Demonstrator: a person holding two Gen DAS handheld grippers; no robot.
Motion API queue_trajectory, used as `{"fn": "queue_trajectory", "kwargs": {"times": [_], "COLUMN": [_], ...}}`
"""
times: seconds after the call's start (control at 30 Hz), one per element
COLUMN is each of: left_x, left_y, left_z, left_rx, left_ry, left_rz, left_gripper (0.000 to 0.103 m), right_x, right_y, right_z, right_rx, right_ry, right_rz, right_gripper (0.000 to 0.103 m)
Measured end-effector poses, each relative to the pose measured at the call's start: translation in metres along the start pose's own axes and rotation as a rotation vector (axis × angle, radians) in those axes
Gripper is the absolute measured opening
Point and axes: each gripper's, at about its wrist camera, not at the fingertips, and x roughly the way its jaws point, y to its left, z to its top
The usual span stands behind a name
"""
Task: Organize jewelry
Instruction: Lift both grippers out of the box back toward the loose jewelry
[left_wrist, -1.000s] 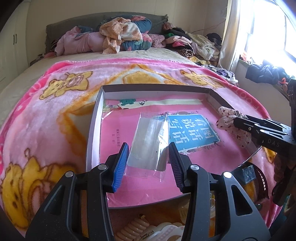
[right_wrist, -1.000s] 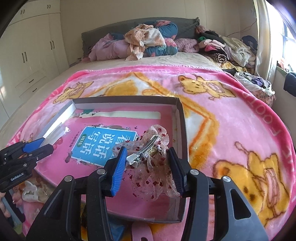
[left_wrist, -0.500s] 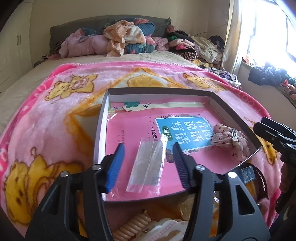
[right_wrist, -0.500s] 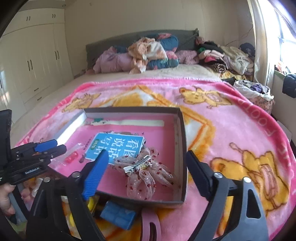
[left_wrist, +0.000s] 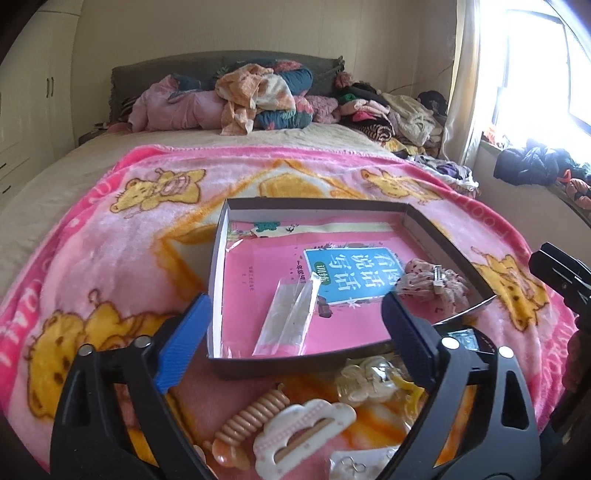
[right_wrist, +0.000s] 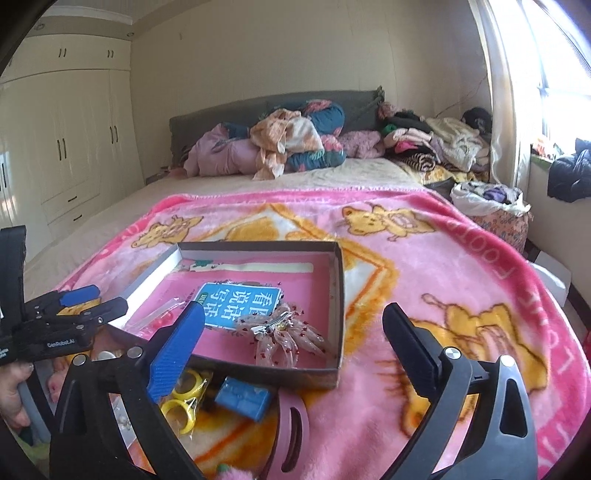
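Both grippers have just opened wide and pulled back. The left gripper has dropped its bag, the right gripper its bow clip; both lie free in the box on the bed, jaws spread empty.

a bed is carrying a pink bear-print blanket. a shallow dark box is resting on the blanket. hair clips, yellow rings and a blue case are lying just in front of it, possibly on the blanket itself. heaped clothes are sitting by the headboard.
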Motion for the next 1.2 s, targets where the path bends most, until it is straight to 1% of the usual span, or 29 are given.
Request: {"fn": "queue_trajectory", "kwargs": {"times": [0.03,0.1,0.13,0.3,0.63,0.93,1.2], "left_x": [-0.004,-0.012,-0.016,-0.033,-0.053,-0.063,-0.067], "left_y": [-0.001,-0.004,-0.005,-0.012,-0.020,-0.022,-0.017], "left_z": [0.000,-0.002,-0.003,-0.010,-0.023,-0.035,-0.050], "left_rx": [-0.001,-0.001,0.002,0.007,0.040,0.055,0.034], "left_ry": [-0.006,-0.018,-0.025,-0.046,-0.064,-0.054,-0.032], "left_rz": [0.000,0.001,0.000,-0.013,-0.020,-0.022,-0.025], "left_gripper": [0.086,0.091,0.091,0.091,0.091,0.091,0.091], "right_x": [-0.004,-0.013,-0.016,-0.032,-0.055,-0.071,-0.081], "right_y": [0.000,0.001,0.001,0.003,0.006,0.009,0.012], "right_z": [-0.001,-0.003,-0.004,-0.009,-0.017,-0.026,-0.037], "right_rx": [-0.001,0.001,0.002,0.015,0.001,-0.019,-0.033], "right_ry": [-0.007,-0.017,-0.020,-0.039,-0.056,-0.055,-0.055], "right_rz": [-0.001,0.000,-0.001,0.006,0.008,0.013,0.007], "right_gripper": [0.095,0.095,0.095,0.095,0.095,0.095,0.095]}}
